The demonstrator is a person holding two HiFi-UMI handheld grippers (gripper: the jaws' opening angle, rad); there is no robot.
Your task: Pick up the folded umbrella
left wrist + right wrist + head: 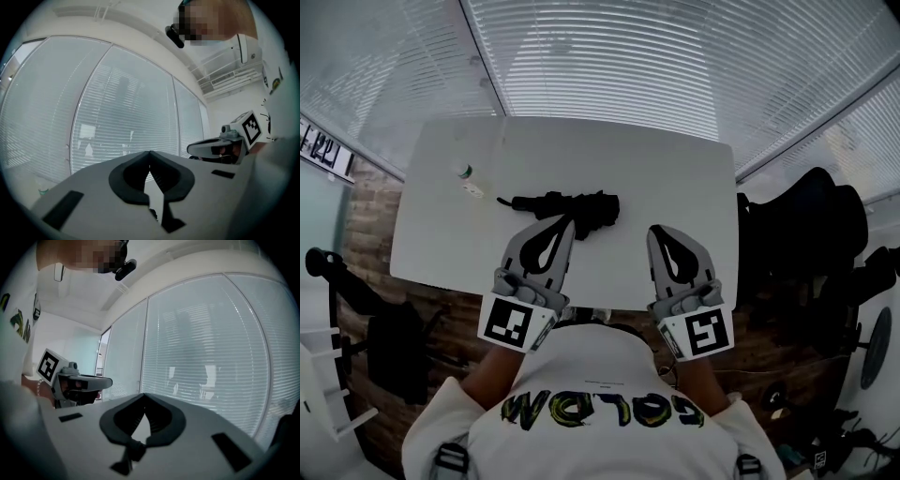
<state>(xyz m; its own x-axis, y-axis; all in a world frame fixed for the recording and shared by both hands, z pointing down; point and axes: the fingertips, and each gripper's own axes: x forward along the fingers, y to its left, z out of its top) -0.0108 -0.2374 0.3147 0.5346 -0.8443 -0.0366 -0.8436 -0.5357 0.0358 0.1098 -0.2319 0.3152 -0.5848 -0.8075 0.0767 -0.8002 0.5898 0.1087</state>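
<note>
Closed left claw partly covers folded umbrella.

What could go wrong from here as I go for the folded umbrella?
1. The left gripper and the right gripper both have their jaws together. The left one's tip sits right by the folded umbrella, so advancing without opening would likely shove it across the table instead of gripping it.
2. A shoved umbrella could knock the small bottle that stands beyond its left end.
</note>
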